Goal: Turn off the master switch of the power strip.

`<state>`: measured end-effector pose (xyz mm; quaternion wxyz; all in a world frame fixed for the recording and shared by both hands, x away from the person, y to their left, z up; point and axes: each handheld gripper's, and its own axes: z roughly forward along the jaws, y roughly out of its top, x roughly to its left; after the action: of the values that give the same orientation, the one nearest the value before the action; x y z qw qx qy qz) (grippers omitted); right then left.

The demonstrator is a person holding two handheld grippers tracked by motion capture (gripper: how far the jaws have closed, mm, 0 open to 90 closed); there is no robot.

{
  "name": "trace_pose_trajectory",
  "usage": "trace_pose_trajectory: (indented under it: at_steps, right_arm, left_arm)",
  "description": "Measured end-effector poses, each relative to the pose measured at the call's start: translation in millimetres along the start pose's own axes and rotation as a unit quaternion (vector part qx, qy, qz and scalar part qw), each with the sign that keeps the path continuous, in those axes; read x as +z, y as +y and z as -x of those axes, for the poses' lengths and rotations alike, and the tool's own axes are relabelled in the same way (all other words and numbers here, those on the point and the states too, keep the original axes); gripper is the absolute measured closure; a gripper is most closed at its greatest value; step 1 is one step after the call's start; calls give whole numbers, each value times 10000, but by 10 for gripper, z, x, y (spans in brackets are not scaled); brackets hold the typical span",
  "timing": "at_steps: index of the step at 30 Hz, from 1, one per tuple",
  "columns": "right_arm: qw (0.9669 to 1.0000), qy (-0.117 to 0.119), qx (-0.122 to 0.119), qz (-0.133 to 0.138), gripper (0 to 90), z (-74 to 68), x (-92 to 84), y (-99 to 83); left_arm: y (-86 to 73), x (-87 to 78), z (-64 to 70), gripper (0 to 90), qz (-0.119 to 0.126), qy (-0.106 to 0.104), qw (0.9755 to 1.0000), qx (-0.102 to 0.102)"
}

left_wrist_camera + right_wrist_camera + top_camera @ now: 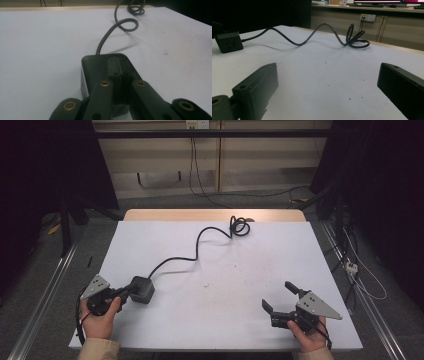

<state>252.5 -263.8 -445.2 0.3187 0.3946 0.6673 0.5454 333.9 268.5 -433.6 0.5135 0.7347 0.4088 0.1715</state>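
A black cube-shaped power socket (143,289) sits near the front left of the white tabletop (225,325). Its black cable (197,247) snakes back to a coil (240,226) by the far edge. My left gripper (129,293) is shut, its two fingers pressed together and lying over the top of the socket cube (100,66), with nothing seen between them (119,68). The cable (125,25) runs away from the cube's far side. My right gripper (278,296) stands wide open over bare table at the front right, nothing between its jaws (328,72). The cube (229,44) is far off to its left.
The table's wooden back edge (215,214) shows behind the white top. Metal rails (45,290) run along the floor on both sides, with loose cables and a small plug block (352,266) on the right. Wall sockets (367,17) sit behind the table.
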Motion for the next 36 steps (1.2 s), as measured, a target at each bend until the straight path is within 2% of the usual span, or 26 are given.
trace_pose_trajectory:
  at_steps: [12,16,18,22,31,36]
  right_arm:
    - [10000,-6,-4,7,29,-1,0,2]
    - [10000,-1,-7,6,28,-1,1,1]
    - [10000,-8,0,-5,28,-1,1,-1]
    - [10000,-4,-5,8,29,-1,0,1]
    - [10000,5,-10,19,28,-5,-1,3]
    - [10000,-8,-17,20,29,-2,-6,4]
  left_arm:
    - [11,1,20,900,-49,66,10000,-4]
    - [9,1,3,900,-50,19,9999,-93]
    - [16,3,10,900,-104,51,9999,-40]
    - [12,2,4,900,-92,41,9999,-80]
    - [29,8,48,900,-162,183,9997,-1]
    - [22,7,33,900,-123,128,9998,-40]
